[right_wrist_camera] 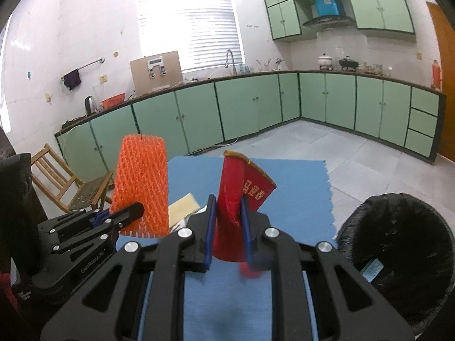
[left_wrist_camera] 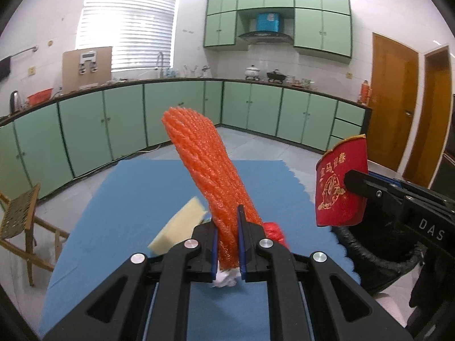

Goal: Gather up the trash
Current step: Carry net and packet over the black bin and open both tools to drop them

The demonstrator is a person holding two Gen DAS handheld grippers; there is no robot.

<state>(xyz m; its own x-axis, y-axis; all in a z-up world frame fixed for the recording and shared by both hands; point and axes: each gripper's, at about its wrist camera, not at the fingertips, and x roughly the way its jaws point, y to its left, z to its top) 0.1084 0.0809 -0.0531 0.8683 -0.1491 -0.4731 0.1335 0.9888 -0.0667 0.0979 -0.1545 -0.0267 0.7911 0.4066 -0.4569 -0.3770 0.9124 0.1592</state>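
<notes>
Across the back of the kitchen runs a long corner run of pale green cabinets under a dark worktop, with a blinded window above it. Nearer, a blue mat covers the worktop where the trash lies, and at its right edge stands a bin lined with a black bag, its mouth open, a small pale blue label lying inside.

Over the mat the left gripper is clamped tight on an orange foam fruit net, which stands up out of the fingers and leans a little to the left, clear of the mat. Printed on that gripper's side, seen from the right wrist, is "GenRoboLAI" as far as I can read it.

Beside it the right gripper is closed on a red paper wrapper with a gold edge and gold Chinese characters, held above the mat close to the bin. From the left wrist its body shows the letters "DAS".

On the mat between them lie a cream foam block, a crumpled red scrap and a bit of white tissue.
</notes>
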